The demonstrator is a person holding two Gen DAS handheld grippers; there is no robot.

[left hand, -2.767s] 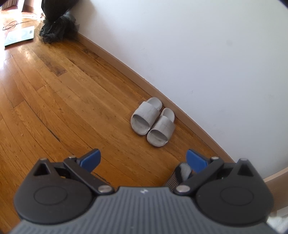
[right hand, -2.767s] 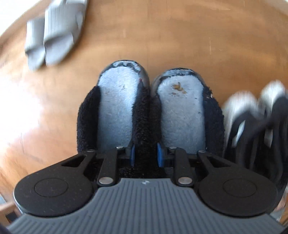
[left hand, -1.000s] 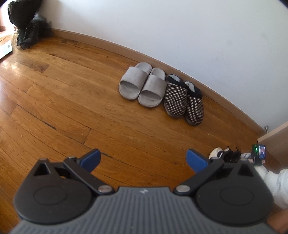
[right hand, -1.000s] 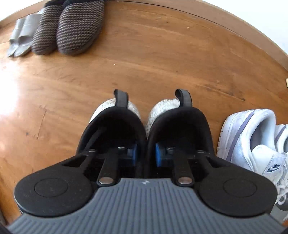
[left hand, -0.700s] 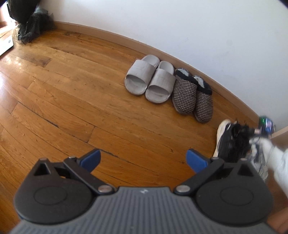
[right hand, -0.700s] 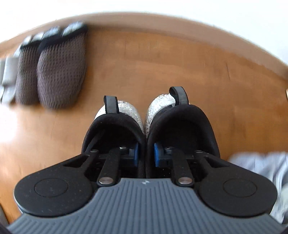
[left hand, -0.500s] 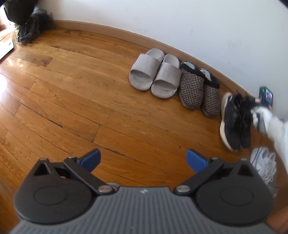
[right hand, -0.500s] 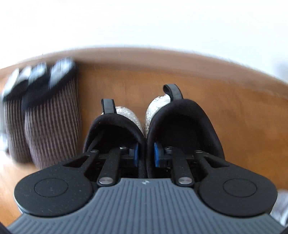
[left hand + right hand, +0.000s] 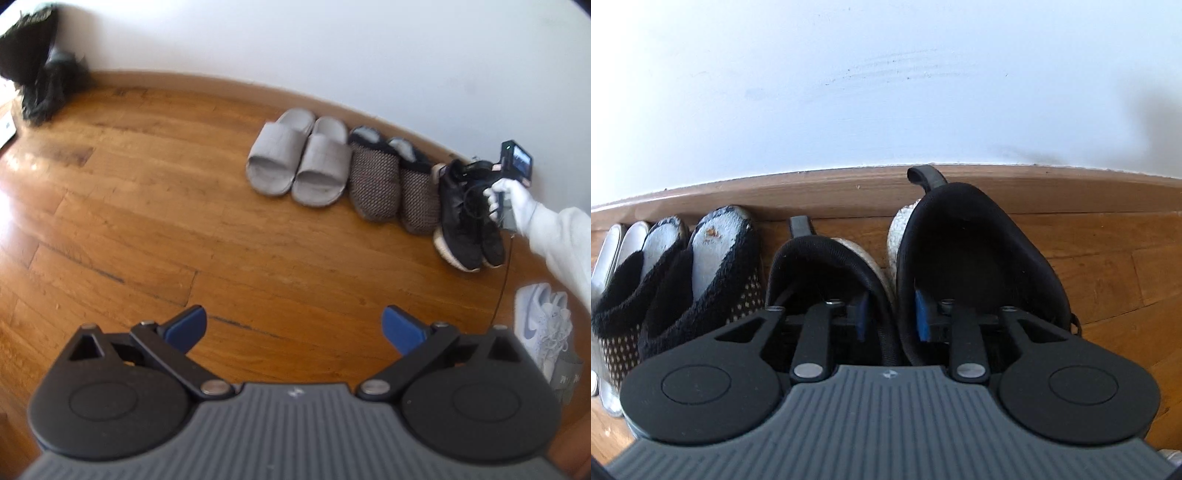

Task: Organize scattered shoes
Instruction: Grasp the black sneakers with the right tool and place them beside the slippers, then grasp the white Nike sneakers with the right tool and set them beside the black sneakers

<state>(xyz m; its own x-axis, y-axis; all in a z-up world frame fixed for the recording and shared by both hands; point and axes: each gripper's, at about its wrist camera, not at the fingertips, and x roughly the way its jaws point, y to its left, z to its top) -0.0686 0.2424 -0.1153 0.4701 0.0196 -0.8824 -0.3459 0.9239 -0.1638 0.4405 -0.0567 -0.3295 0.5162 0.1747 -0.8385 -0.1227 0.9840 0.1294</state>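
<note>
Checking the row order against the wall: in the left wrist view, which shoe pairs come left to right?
Grey slide sandals → brown knitted slippers with black cuffs → black knit sneakers with pale soles.

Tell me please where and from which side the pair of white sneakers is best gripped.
The white sneakers lie side by side on the floor. Probably best: come from above and pinch the two inner collar walls together, one finger in each opening. The touching collars make a thin double wall, which narrow jaws can likely span.
</note>
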